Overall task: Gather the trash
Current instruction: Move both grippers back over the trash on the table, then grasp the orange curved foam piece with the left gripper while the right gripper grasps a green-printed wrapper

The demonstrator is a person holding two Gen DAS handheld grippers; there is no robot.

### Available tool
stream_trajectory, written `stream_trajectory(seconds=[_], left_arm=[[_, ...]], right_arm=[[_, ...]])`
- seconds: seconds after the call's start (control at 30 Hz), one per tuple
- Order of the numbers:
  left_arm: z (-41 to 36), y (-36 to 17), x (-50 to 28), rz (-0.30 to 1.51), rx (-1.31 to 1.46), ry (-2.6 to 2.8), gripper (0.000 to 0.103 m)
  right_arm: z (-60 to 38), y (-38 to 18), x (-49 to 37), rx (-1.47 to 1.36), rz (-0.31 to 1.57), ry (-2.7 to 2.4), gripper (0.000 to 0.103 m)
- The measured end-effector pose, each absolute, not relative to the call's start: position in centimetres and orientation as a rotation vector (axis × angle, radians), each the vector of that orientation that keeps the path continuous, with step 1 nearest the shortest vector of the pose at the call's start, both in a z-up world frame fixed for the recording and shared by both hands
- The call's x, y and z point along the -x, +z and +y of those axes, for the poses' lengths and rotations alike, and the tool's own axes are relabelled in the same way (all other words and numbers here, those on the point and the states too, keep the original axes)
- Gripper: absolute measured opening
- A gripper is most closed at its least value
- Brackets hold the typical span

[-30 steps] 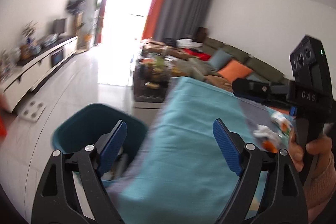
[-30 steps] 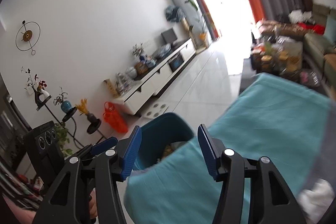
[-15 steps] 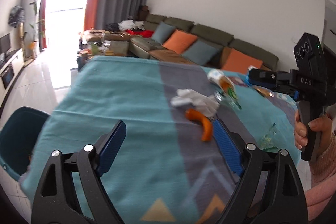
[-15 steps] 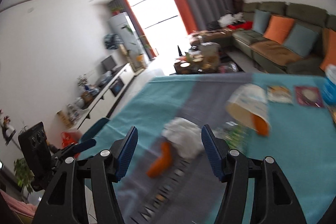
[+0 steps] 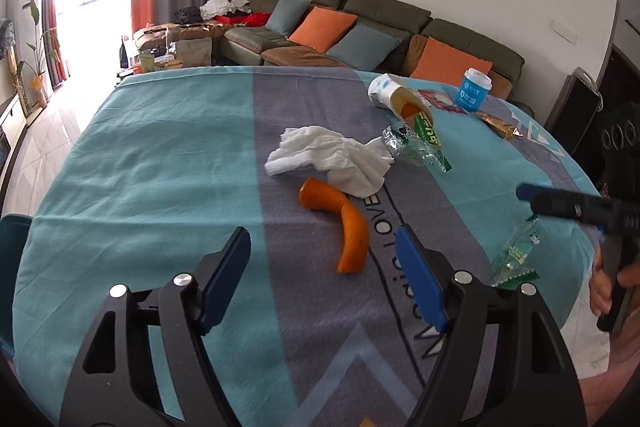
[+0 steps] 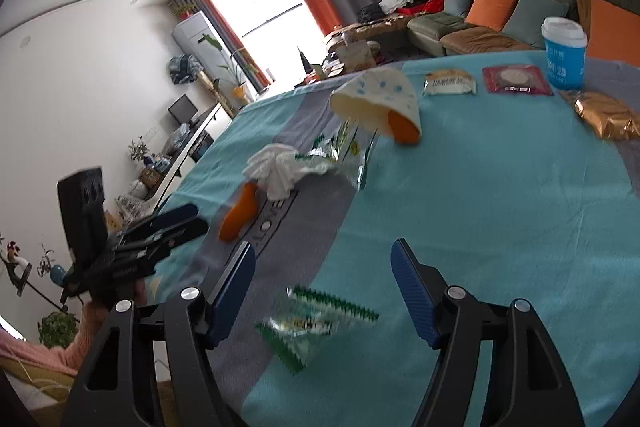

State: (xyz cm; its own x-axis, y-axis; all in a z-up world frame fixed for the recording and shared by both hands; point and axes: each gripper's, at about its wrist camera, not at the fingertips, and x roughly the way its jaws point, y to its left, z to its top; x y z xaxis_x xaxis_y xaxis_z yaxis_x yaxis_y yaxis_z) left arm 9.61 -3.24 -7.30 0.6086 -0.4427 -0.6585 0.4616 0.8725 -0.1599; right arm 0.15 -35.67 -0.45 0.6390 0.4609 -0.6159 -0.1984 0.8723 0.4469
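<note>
Both grippers have swung from the teal bin to the table. Curved orange peel strip [image 5: 342, 223] lies on the teal-and-grey tablecloth [image 5: 160, 167], touching crumpled white tissue [image 5: 332, 159]. Left gripper [image 5: 322, 275] hovers just short of it, jaws closing, empty. Right gripper [image 6: 322, 291], jaws opening, is over a clear green-edged wrapper [image 6: 308, 323], not gripping.

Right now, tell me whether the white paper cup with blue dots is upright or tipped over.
Tipped over. The paper cup lies on its side on the tablecloth, its open mouth facing the camera, with something orange inside the rim.
</note>
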Motion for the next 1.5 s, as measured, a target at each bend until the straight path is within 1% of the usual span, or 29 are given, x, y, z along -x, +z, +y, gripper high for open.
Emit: stream_trajectory(seconds=[0.2,0.27,0.4,0.47,0.5,0.53,0.6,0.63,0.73,1.03,1.5], left_arm=[[-4.5,-8.0,-10.8,0.808,-0.033,-0.548,0.059],[-4.8,-8.2,-11.0,0.823,-0.038,-0.551,0.056],[-5.2,-8.7,-11.4,0.846,-0.039,-0.55,0.046],[-5.2,-8.8,-11.6,0.851,-0.034,-0.553,0.042],[-5.3,-8.8,-11.6,0.852,-0.032,-0.556,0.039],[-5.3,-8.8,-11.7,0.853,-0.03,-0.558,0.037],[-5.3,-8.8,-11.7,0.857,-0.024,-0.567,0.027],[-5.3,-8.8,-11.7,0.859,-0.021,-0.569,0.026],[-5.2,-8.8,-11.6,0.862,-0.009,-0.585,0.018],[-4.2,-8.0,-10.6,0.827,0.013,-0.587,0.016],[0.7,-6.6,-8.4,0.762,0.086,-0.538,0.016]], right_arm=[[-35.6,-1.6,0.7,-0.337,0.826,0.412,0.068],[-35.8,-1.9,0.9,-0.341,0.832,0.416,0.068],[-35.7,-2.1,1.1,-0.335,0.836,0.431,0.067],[-35.6,-2.1,1.1,-0.334,0.838,0.443,0.062],[-35.5,-2.2,1.1,-0.332,0.84,0.447,0.055],[-35.4,-2.2,1.0,-0.331,0.842,0.454,0.052],[-35.3,-2.3,1.0,-0.332,0.846,0.459,0.048],[-35.3,-2.2,0.9,-0.331,0.846,0.458,0.048],[-35.1,-2.1,0.8,-0.332,0.841,0.463,0.045],[-33.8,-1.2,-0.6,-0.371,0.796,0.495,0.045],[-29.8,-1.2,-4.2,-0.409,0.779,0.548,0.045]])
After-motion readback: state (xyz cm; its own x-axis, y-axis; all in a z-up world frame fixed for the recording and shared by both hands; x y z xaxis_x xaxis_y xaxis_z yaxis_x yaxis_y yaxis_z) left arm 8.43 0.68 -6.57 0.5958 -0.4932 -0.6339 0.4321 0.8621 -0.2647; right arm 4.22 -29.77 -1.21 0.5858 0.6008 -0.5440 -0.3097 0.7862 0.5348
